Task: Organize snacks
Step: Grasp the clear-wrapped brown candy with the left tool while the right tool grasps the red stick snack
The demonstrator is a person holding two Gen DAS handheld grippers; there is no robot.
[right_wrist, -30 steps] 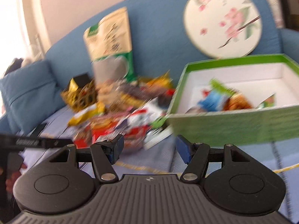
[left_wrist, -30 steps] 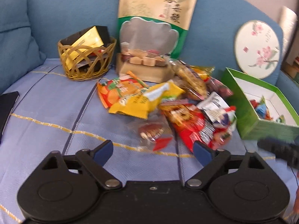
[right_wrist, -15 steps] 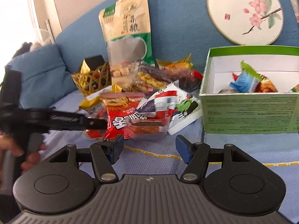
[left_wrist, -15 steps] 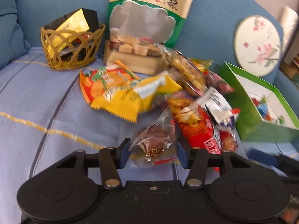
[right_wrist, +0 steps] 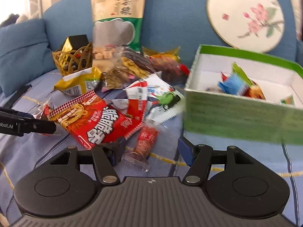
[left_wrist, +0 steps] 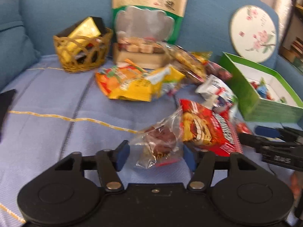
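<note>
On the blue sofa cover lies a pile of snack packets. My left gripper has its jaws opening, and a clear packet of brown snack lies between the pads without being pressed. Right of it is a big red packet. My right gripper stands open over a small red-wrapped snack that lies loose between its fingers, just in front of the big red packet. The green box at the right holds a few snacks.
A wicker basket with a yellow packet stands at the back left. A tall beige and green bag and a round flowered fan lean on the sofa back. Yellow, orange and white packets lie mid-pile. A dark flat thing lies far left.
The left jaws narrowed around the clear brown-snack packet, then widened again. The right gripper came down towards the pile, and the small red snack now lies between its fingers.
</note>
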